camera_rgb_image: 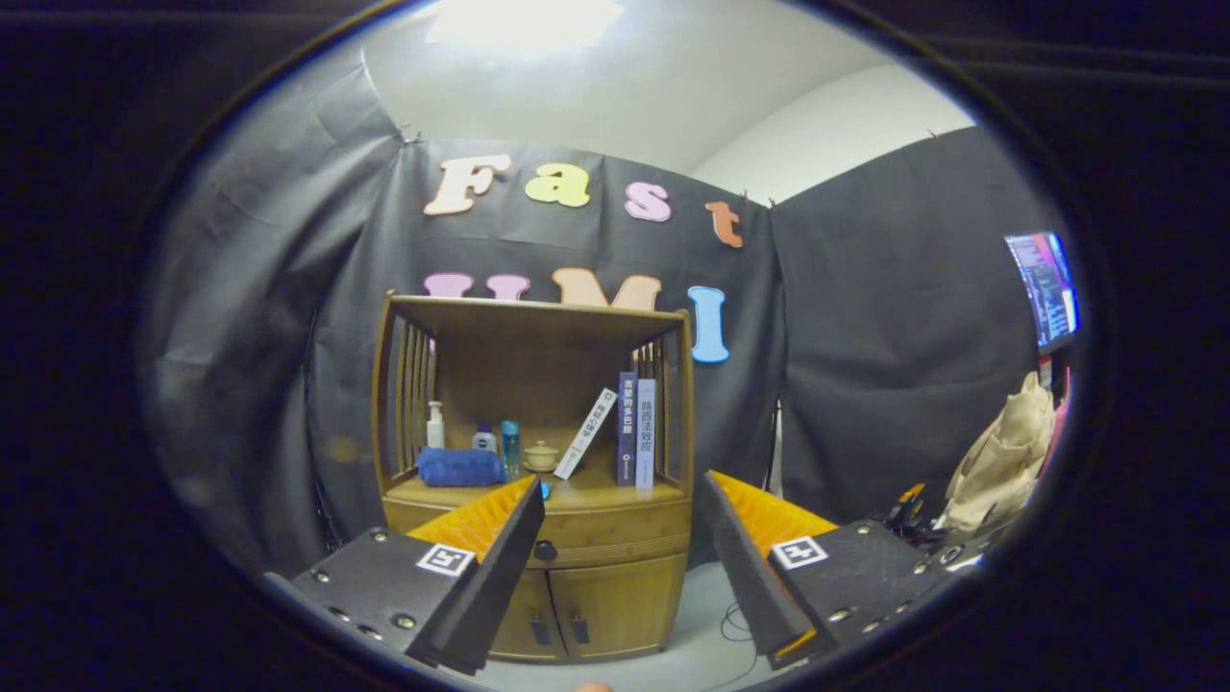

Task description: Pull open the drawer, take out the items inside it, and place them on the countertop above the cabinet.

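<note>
A wooden cabinet (538, 461) stands against the booth wall, some way beyond my fingers. Its drawer (615, 538) is closed, with a dark round knob (545, 551) that shows just right of my left finger. The countertop (596, 495) above the drawer carries a folded blue towel (461, 467), small bottles (485, 439), a little lidded cup (541, 456) and upright books (636, 432). My gripper (620, 567) is open, fingers spread wide with nothing between them, well short of the cabinet.
Two lower cabinet doors (577, 605) sit below the drawer. A beige bag or garment (999, 461) hangs at the right, under a lit screen (1045, 284). A cable (735, 625) lies on the pale floor beside the cabinet.
</note>
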